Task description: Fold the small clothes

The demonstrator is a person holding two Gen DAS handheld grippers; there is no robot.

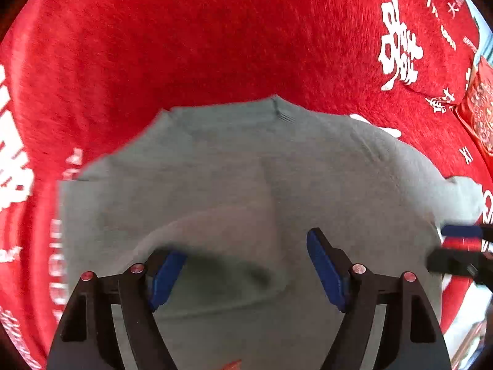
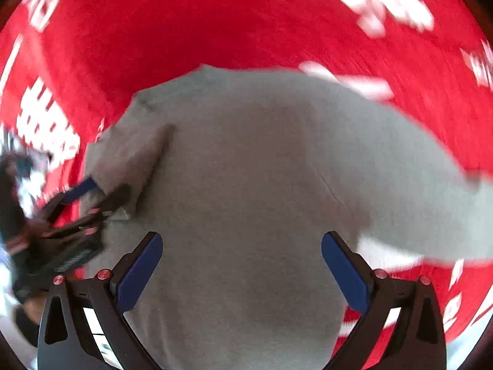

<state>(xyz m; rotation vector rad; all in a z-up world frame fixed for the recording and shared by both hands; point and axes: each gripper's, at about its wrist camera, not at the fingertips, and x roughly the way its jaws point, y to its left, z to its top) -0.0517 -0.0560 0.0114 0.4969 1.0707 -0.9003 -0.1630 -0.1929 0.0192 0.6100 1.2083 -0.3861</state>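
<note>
A small grey sweater (image 1: 234,166) lies flat on a red cloth with white characters (image 1: 200,37). Its left sleeve (image 1: 203,231) is folded in over the body. My left gripper (image 1: 246,262) is open just above the sweater's lower left part, holding nothing. My right gripper (image 2: 242,265) is open above the sweater's body (image 2: 252,160), empty. The right sleeve (image 2: 437,215) stretches out to the right. The left gripper shows at the left of the right wrist view (image 2: 89,197), over the folded sleeve; the view is blurred.
The red cloth (image 2: 215,15) covers the whole surface around the sweater. A red patterned box (image 1: 480,108) sits at the far right edge. The right gripper's fingertips (image 1: 462,231) reach in from the right of the left wrist view.
</note>
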